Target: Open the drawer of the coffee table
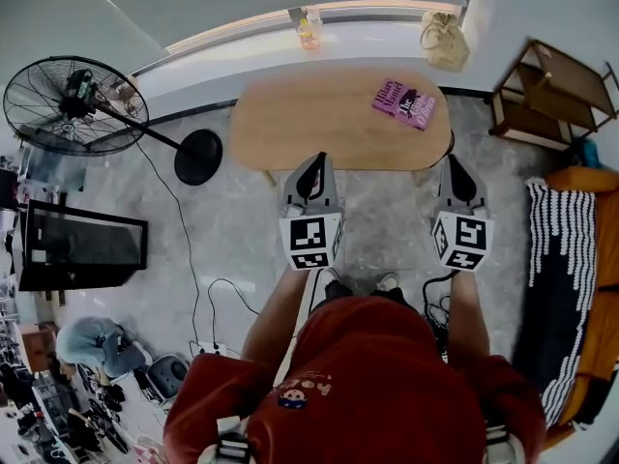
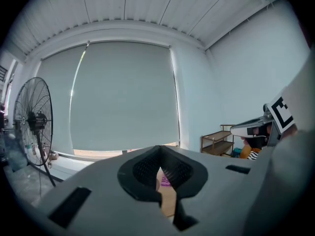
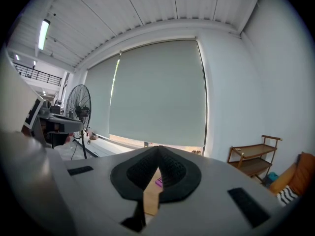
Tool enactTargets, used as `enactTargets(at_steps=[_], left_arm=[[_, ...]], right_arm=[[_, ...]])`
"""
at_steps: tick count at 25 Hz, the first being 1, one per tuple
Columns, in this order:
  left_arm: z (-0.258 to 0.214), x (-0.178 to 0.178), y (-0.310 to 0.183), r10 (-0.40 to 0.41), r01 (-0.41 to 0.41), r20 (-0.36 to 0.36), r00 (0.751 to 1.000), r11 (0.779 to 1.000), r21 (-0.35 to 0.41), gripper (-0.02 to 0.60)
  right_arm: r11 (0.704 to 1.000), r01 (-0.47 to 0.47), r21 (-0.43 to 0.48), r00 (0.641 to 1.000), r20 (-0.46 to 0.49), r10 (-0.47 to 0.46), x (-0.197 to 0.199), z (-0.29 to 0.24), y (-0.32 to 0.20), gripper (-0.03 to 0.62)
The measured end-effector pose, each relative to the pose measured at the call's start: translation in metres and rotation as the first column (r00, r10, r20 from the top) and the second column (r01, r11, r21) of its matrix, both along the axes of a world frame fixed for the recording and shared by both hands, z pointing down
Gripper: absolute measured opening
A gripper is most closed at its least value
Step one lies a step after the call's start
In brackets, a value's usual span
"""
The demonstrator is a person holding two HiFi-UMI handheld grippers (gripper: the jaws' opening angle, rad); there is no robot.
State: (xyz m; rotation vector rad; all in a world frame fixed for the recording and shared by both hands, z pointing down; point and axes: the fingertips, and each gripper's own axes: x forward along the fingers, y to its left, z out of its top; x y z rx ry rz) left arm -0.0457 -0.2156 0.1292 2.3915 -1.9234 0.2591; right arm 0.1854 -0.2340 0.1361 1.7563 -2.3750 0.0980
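Person in a red top [image 1: 372, 375]: faces the table with both arms forward, probably lining up to reach low.
Left gripper [image 1: 312, 170]: grey, with a marker cube; jaws pressed together and empty, tip just short of the table's near edge.
Right gripper [image 1: 455, 167]: also closed and empty, held parallel.
Oval light-wood coffee table [image 1: 309, 124]: just ahead of both tips; its drawer is unseen from above.
Pink book [image 1: 404, 102]: lies on the tabletop's far right.

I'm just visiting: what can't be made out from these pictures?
Drawer: head view shows only the top of the coffee table from above.
Print on the pink book: too small.
Gripper views: the left gripper and right gripper themselves cover most of the table.
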Motion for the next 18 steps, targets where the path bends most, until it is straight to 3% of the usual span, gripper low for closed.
enactTargets(at_steps=[18], left_arm=[[0.020, -0.032, -0.006, -0.004, 0.003, -0.027, 1.000, 0.999, -0.039, 0.005]], right_arm=[[0.998, 0.010, -0.062, 1.000, -0.022, -0.011, -0.039, 0.023, -0.002, -0.003]])
